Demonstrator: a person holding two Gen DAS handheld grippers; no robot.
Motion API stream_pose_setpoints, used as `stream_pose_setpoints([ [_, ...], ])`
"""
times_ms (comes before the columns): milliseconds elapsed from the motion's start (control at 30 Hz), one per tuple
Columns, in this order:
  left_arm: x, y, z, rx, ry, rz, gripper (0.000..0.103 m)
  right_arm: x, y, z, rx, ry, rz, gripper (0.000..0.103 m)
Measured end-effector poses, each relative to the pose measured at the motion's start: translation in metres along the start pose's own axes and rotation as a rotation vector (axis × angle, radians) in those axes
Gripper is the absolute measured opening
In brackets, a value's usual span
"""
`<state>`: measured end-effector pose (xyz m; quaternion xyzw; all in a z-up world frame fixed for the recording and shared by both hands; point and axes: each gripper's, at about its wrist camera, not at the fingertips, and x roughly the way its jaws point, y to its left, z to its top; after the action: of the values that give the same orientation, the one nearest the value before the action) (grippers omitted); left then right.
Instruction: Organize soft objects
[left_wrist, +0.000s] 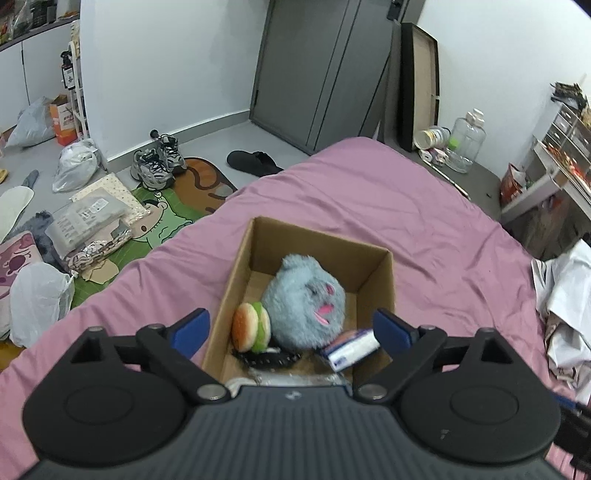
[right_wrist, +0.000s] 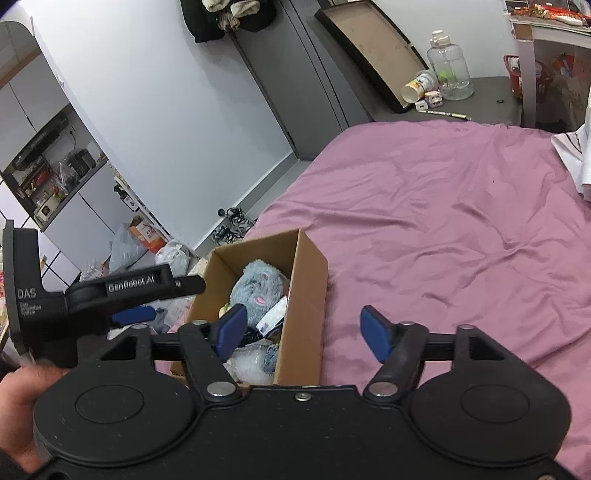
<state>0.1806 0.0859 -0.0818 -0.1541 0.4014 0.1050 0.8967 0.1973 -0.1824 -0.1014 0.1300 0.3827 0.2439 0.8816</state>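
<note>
Cardboard box already holds the blue plush and burger toy at twelve o'clock, both grippers spread and empty, sorting seemingly nearly finished.

An open brown cardboard box is seen at centre frame. A fluffy grey-blue plush toy with pink markings is lodged inside, a small plush hamburger pressed against its left.
</note>
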Motion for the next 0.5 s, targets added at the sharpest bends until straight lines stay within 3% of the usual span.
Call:
stream_pose_setpoints([
  [300,-0.03,-0.014,-0.011,0.012,-0.009,0.006,0.103,-0.017,-0.003,0.007,-0.017,-0.012,-0.009,0.103],
  [500,-0.051,-0.019,-0.016,0.02,-0.019,-0.004,0.103,-0.03,-0.006,0.009,-0.023,-0.016,-0.017,0.103],
])
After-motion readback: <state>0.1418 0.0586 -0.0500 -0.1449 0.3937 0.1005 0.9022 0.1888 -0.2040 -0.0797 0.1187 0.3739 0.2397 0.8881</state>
